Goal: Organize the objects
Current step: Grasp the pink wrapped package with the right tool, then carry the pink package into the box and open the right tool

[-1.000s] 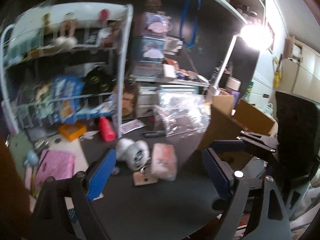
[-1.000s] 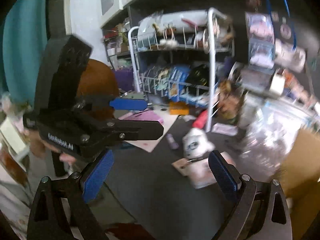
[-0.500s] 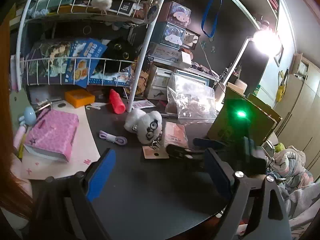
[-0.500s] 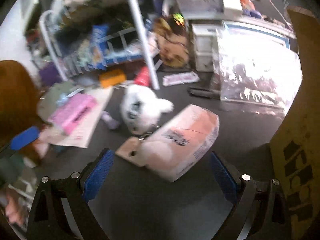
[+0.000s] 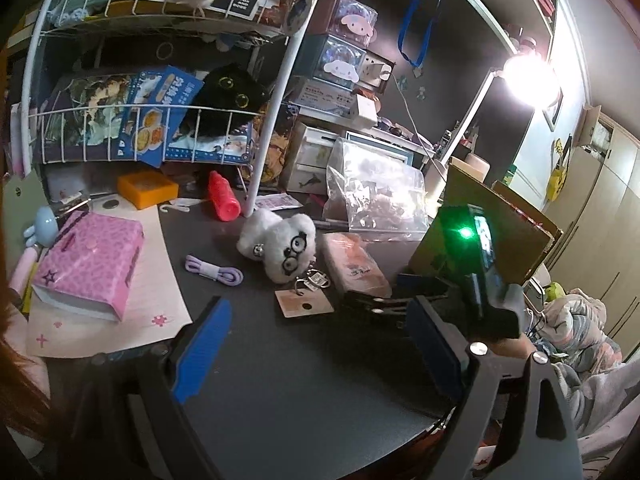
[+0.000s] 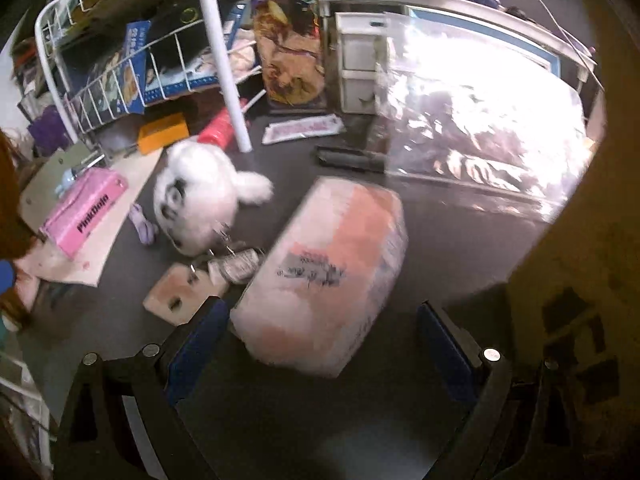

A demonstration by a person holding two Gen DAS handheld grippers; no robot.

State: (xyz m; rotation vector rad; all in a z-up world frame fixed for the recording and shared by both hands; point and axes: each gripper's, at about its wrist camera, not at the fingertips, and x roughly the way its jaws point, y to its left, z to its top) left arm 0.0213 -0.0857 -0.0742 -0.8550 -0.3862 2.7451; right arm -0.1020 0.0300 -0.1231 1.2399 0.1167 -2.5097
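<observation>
A pink tissue pack (image 6: 324,272) lies on the dark desk (image 6: 440,240). My right gripper (image 6: 320,340) is open and tilted down over it. The pack's near end sits between the blue pads, with a gap on the right side. A white plush with glasses (image 6: 200,196) lies to the left of the pack, keyring and cardboard tag (image 6: 176,296) attached. In the left wrist view my left gripper (image 5: 316,344) stands open over bare desk, nothing between its fingers. Beyond it lie the plush (image 5: 280,240), the pack (image 5: 354,264) and the right gripper's body (image 5: 464,264).
A white wire rack (image 5: 280,120) stands at the back left. A pink box (image 5: 92,264), a purple cable (image 5: 214,272), a red bottle (image 5: 222,196) and an orange box (image 5: 146,188) lie around it. A clear plastic bag (image 5: 376,192) and a cardboard box (image 5: 500,216) stand on the right.
My right gripper has swung down and closed in on the pink tissue pack, which now reaches between its fingers. The left gripper sank a little at first and has since held still.
</observation>
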